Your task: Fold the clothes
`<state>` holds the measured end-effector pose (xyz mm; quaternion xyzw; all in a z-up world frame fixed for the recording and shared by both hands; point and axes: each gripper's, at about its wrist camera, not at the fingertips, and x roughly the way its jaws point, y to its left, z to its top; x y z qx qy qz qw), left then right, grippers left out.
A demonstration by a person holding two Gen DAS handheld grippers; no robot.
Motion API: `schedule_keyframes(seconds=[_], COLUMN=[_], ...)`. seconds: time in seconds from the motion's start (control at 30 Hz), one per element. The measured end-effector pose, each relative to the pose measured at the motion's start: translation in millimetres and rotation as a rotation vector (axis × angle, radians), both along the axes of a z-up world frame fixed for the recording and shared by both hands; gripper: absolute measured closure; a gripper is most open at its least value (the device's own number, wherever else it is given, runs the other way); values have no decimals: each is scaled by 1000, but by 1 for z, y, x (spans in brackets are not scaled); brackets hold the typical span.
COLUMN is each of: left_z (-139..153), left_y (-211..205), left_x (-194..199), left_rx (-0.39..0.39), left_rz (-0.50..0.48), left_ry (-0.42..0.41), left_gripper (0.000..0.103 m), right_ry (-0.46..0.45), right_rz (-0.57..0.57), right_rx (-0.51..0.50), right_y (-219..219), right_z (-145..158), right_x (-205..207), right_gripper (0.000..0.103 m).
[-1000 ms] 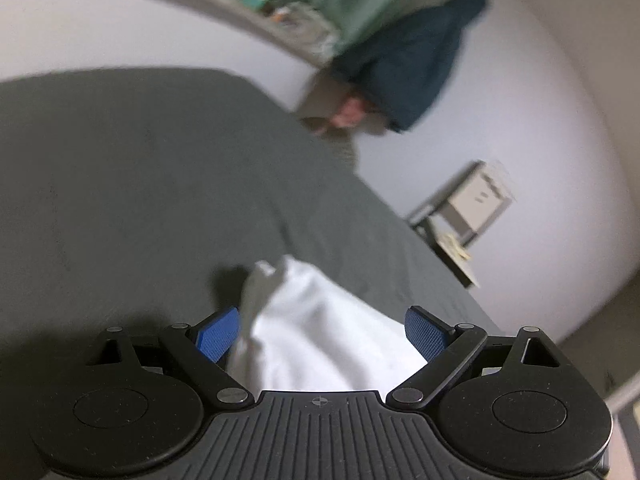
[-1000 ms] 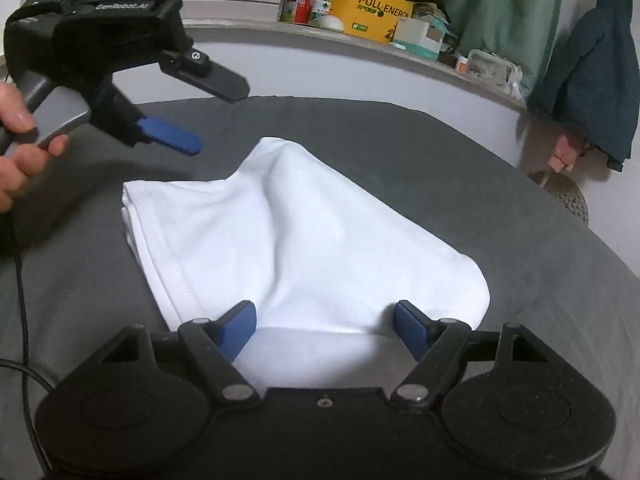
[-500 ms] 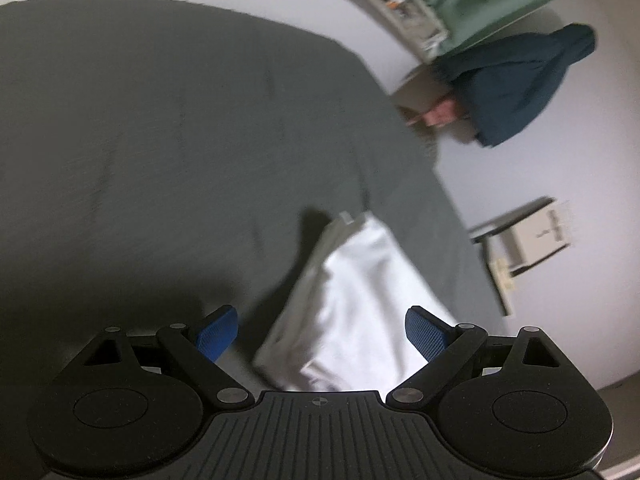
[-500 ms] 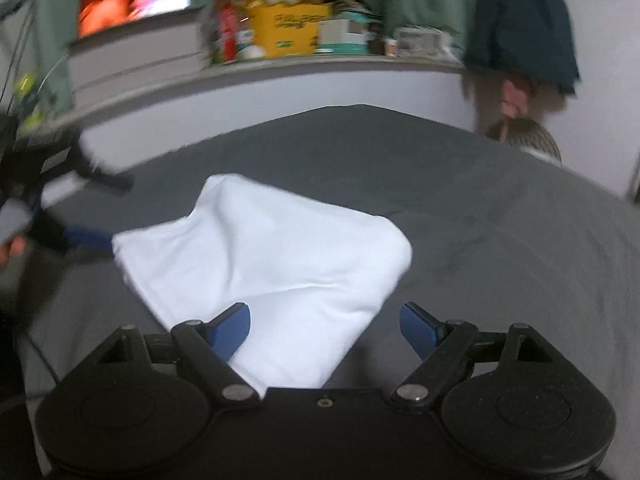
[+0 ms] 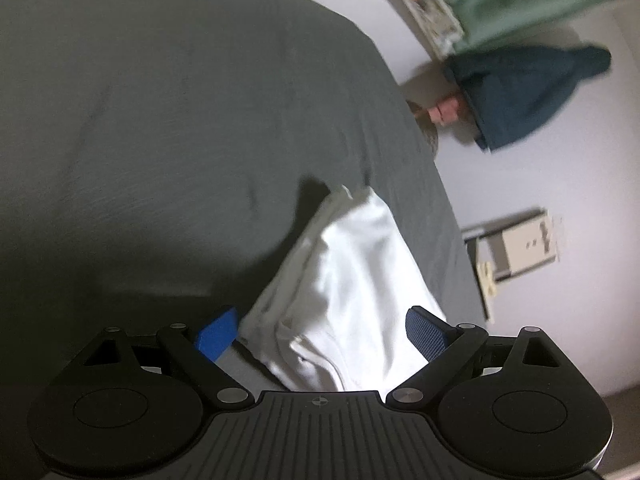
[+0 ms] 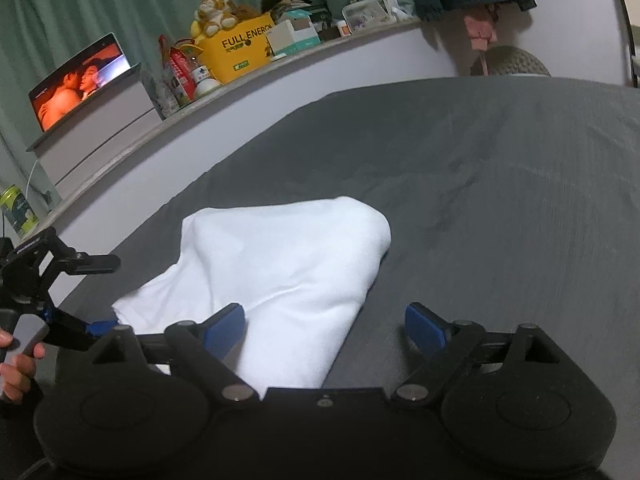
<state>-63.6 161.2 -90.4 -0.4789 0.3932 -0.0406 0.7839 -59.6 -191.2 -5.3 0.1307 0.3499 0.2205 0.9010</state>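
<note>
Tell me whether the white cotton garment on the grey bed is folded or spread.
Folded: the white cotton garment lies as a compact bundle, with stacked layer edges showing on the grey bed.

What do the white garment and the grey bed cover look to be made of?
White garment: likely soft cotton knit, matte, with limp folds and a stitched hem. Grey bed cover: woven or knit fabric, matte, with shallow creases; the exact fibre can't be told.

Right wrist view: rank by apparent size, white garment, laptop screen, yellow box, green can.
1. white garment, by far the largest
2. laptop screen and yellow box: they look alike in size, so no ranking between them
3. green can, smallest, cut by the picture's edge

The garment lies nearest the camera, which inflates it.
</note>
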Motion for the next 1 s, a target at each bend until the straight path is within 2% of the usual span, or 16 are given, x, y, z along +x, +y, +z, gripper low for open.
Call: schedule_keyframes(seconds=[0.1,0.17,0.27,0.4,0.5,0.57,0.67,0.73,0.87,1.0], left_z=[-8,-10,-10,-6,-4,1,14,17,10,13], left_y=[5,3,-5,-11,-13,-12,-16,-20,-35,-37], left_x=[2,5,12,15,16,12,5,5,18,19], left_rx=[-59,-66,-47,0,0,40,143,161,202,223], left_rz=[40,43,12,-18,-24,-14,-13,-56,-177,-195], left_ry=[10,9,-2,-4,-2,-6,-22,-26,37,37], left_gripper=[9,7,1,1,1,1,0,1,0,0], right_ry=[35,35,27,18,13,10,5,6,9,16], right_rz=[-3,-6,5,11,16,19,21,20,19,17], right_rx=[25,39,29,29,30,34,44,48,52,61], right_y=[3,5,9,10,11,10,9,9,9,8], right_z=[-10,-14,-14,-16,-17,-17,-18,-18,-17,-17], right_x=[5,5,6,5,6,6,7,8,8,9], right_gripper=[10,6,3,0,0,0,0,0,0,0])
